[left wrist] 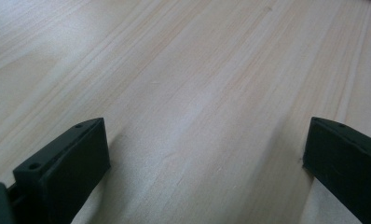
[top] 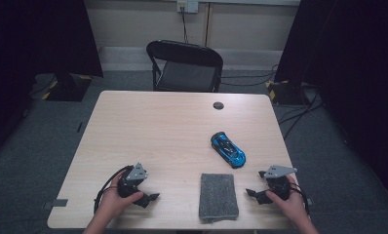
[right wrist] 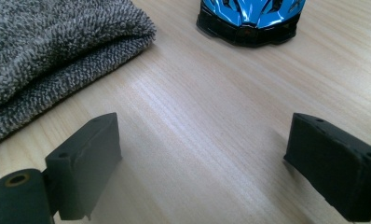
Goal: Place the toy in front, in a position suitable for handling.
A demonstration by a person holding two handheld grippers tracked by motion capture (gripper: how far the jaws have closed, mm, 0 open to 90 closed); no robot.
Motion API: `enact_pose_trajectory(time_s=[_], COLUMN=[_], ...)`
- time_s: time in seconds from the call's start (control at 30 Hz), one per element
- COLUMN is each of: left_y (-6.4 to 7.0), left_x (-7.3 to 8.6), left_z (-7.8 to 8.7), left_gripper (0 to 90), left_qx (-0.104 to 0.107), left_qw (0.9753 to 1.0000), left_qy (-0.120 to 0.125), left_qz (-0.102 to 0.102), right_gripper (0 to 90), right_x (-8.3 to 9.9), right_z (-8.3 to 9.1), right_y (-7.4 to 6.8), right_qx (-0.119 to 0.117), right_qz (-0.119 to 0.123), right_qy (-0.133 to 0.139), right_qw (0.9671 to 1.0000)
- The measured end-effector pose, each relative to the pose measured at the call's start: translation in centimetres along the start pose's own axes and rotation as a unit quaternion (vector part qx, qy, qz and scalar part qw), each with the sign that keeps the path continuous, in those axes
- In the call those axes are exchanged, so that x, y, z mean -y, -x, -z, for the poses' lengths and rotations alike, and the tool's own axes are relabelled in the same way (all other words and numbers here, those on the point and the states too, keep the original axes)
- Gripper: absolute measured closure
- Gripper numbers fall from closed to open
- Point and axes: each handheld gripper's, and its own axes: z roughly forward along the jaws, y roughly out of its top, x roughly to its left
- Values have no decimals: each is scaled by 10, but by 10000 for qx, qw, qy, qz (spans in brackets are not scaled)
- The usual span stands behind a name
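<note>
Pale wood-grain tabletop [top: 158, 126] runs under both tools, a black folding chair [top: 184, 66] behind it. At the jaws first: the right gripper [right wrist: 200, 154] stands wide apart over bare wood, holding nothing, and the left gripper [left wrist: 207, 154] is just as wide and empty near the front left edge. Just beyond the right jaws lie the folded grey terry cloth [right wrist: 58, 51] and the glossy blue toy sports car [right wrist: 249, 18], apart from each other. My worry is that the car rolls: a nudge from one jaw before both close could send it off toward the table's right edge. No writing or brand is legible anywhere.
</note>
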Motion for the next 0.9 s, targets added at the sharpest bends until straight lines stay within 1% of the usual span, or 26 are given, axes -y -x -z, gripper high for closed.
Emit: enact_pose_trajectory(time_s=[0.13, 0.2, 0.23, 0.27, 0.3, 0.37, 0.4, 0.43, 0.47, 0.57, 0.6, 0.7, 0.83, 0.9], left_y=[0, 0, 0, 0, 0, 0, 0, 0, 0, 0, 0, 0, 0, 0], left_x=[0, 0, 0, 0, 0, 0, 0, 0, 0, 0, 0, 0, 0, 0], left_z=[0, 0, 0, 0, 0, 0, 0, 0, 0, 0, 0, 0, 0, 0], left_gripper=[0, 0, 0, 0, 0, 0, 0, 0, 0, 0, 0, 0, 0, 0], left_qx=[-13, -6, -6, -6, -6, -6, -6, -5, -7, -7, -6, -6, -5, -6], left_qw=[10000, 10000, 10000, 10000, 10000, 10000, 10000, 10000, 10000, 10000, 10000, 10000, 10000, 10000], left_qy=[0, -2, -1, -1, -1, -1, 0, -1, -1, -1, 0, -1, 0, -1], left_qz=[-5, -6, -6, -6, -5, -7, -6, -6, -5, -5, -4, -5, -6, -6], right_gripper=[84, 84, 86, 86, 182, 196, 154, 172, 189, 173, 183, 177, 162, 158], right_x=[-1, -1, -2, -2, -4, -5, -7, -11, -12, -15, -19, -25, -35, -40], right_z=[-1, -1, -2, -2, -1, 0, 0, 1, 1, -1, -2, -2, -4, -7], right_y=[0, 2, 0, 0, 0, 0, 0, -1, -1, -2, 0, 4, 10, 12], right_qx=[-9, -52, 29, 29, 47, 87, 177, 181, 167, 146, 142, 140, 255, 227], right_qz=[14, 32, -24, -24, -28, -46, -55, -53, -34, -25, -9, -187, -246, -300], right_qy=[-14, -16, -20, -20, -13, 3, 16, -38, -35, -89, -84, 86, 109, 148], right_qw=[10000, 10000, 10000, 10000, 10000, 10000, 9998, 9998, 9998, 9999, 9999, 9997, 9993, 9992])
